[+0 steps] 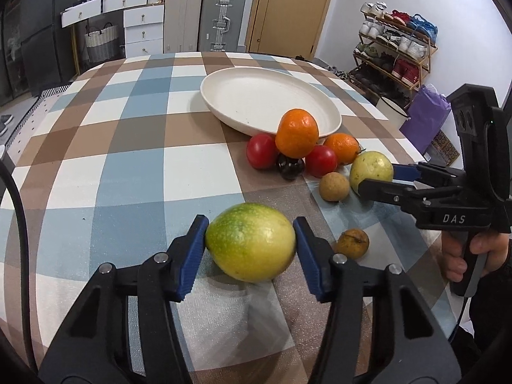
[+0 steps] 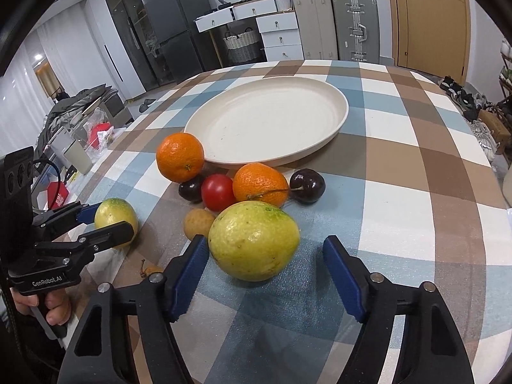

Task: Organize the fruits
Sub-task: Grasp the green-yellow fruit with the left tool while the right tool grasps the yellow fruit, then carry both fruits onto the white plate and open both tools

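Across the checked tablecloth of blue, brown and white squares, everything gathers round one cream plate, which sits bare near the table's middle. Behind the plate, against the far wall, stand a white drawer unit, two hard suitcases and a wooden door.

Just in front of the plate lies the fruit heap: one orange perched on top, touching the plate's rim, a second orange beside it, two red tomatoes, a dark plum underneath, and a small brown fruit nearer the viewer.

Nearer still from the plate, the left gripper has a large green-yellow fruit between its blue pads; the left pad touches the skin and the right pad is at its edge, though a firm grip cannot be confirmed. A small wrinkled orange-brown fruit lies just beside its right finger.

The right gripper stands wide around a second yellow-green fruit, its left pad against the skin and its right pad clear of it.

Only the left wrist view shows the shoe rack off to the plate's right and a purple bag below it. Only the right wrist view shows the dark fridge off to the plate's left, a woven basket, clutter on a side surface, and a second plum with its stalk, at the heap's right end.
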The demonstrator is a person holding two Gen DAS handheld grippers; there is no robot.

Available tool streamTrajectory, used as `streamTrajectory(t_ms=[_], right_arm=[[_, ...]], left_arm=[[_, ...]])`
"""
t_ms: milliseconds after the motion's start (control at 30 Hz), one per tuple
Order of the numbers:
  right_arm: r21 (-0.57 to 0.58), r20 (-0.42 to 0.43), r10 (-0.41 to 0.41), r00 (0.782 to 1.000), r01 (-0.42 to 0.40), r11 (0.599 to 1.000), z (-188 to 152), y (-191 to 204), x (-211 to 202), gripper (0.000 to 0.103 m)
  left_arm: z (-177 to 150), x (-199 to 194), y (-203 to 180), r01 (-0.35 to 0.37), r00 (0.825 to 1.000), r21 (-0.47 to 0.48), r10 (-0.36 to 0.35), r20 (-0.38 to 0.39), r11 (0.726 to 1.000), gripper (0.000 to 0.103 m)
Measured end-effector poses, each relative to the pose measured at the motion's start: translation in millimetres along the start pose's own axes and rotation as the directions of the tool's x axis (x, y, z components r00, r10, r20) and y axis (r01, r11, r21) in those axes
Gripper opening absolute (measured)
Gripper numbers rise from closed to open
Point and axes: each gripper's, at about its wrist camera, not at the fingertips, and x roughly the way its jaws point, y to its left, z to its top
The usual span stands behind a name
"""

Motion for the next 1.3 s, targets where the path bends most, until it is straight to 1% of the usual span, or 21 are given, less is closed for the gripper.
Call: streamTrajectory(t_ms=[67,133,200,500,733,1100,1300], right_arm=[[0.007,-0.002,0.015,1.000,-0.015,1.000,0.3,-1.4,0.3,0.067],[0.009,-0.003,0.030,1.000,-0.030,1.000,0.1,-0.9,0.1,0.059],[0.003,0.001,0.039,0.999,-0.039,0.999,0.0,1.2,-0.4,0.056],[-0.013,0.014,0.015,1.000,-0.015,1.000,-3.2,5.2,-3.3,0.055],[-0.015,0.047,0.014,0.999,-0.014,1.000,-3.7,3.5,-14.5,0.055],[-0.033,0.148,0.025,0.989,-0.020,0.999,7.8,0.5,-40.9,0.055],[-0.043,0.187,0.024,0.982,-0.016,0.999,15.3,-3.7,-47.3,0.055]], left_arm=[[0.2,-1.2,-0.1,0.000,1.000,-0.003,0.000,0.003,1.000,0.052],[0.8,-2.0,-0.3,-0.007,1.000,-0.003,0.007,0.009,1.000,0.052],[1.4,-3.7,0.0,-0.009,1.000,-0.005,0.009,0.015,1.000,0.052],[4.3,-11.1,0.8,-0.025,0.999,-0.009,0.025,0.044,1.000,0.052],[7.0,-19.7,1.7,-0.043,0.996,-0.019,0.044,0.073,0.999,0.052],[13.7,-28.4,0.0,-0.084,0.990,-0.033,0.088,0.114,0.996,0.052],[23.6,-29.6,-4.6,-0.093,0.985,-0.024,0.095,0.143,0.995,0.052]])
